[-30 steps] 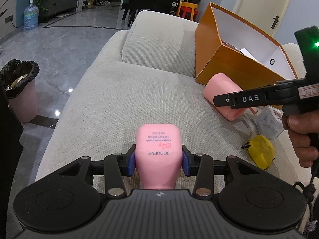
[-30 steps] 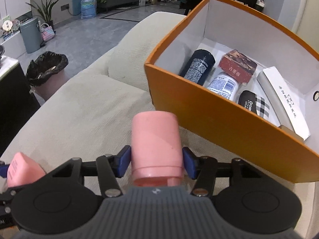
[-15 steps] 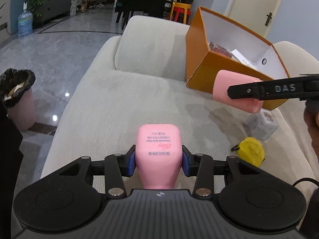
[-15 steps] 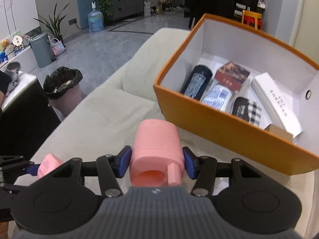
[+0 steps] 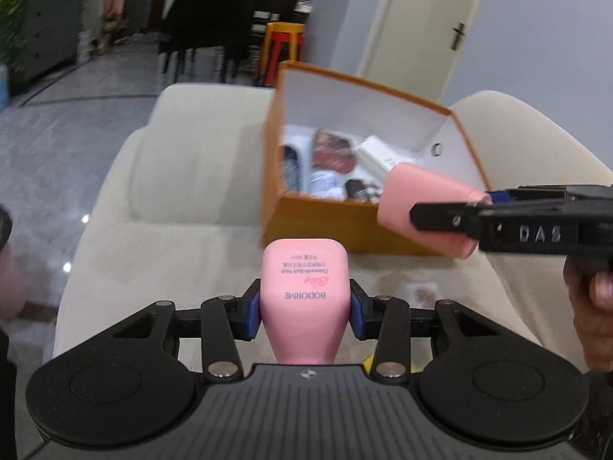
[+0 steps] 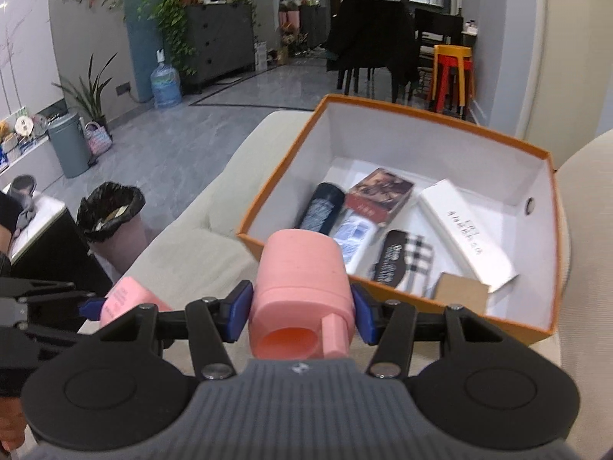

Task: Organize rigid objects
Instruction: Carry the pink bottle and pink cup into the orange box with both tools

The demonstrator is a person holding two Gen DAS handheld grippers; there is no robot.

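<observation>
One view alone shows the bin (image 6: 111, 218).

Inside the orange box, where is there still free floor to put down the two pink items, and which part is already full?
In the orange box, bare white floor shows along the far wall and in the far right corner, behind the white carton. The near left half is crowded: dark bottle, red book, checked case.

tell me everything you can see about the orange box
The orange box is an open, lidless carton, orange outside and white inside, with a small round hole in one end wall. It sits on the beige sofa. Inside lie a dark can, a reddish book, a long white box, a checked case and other small items. Neither gripper touches it.
</observation>
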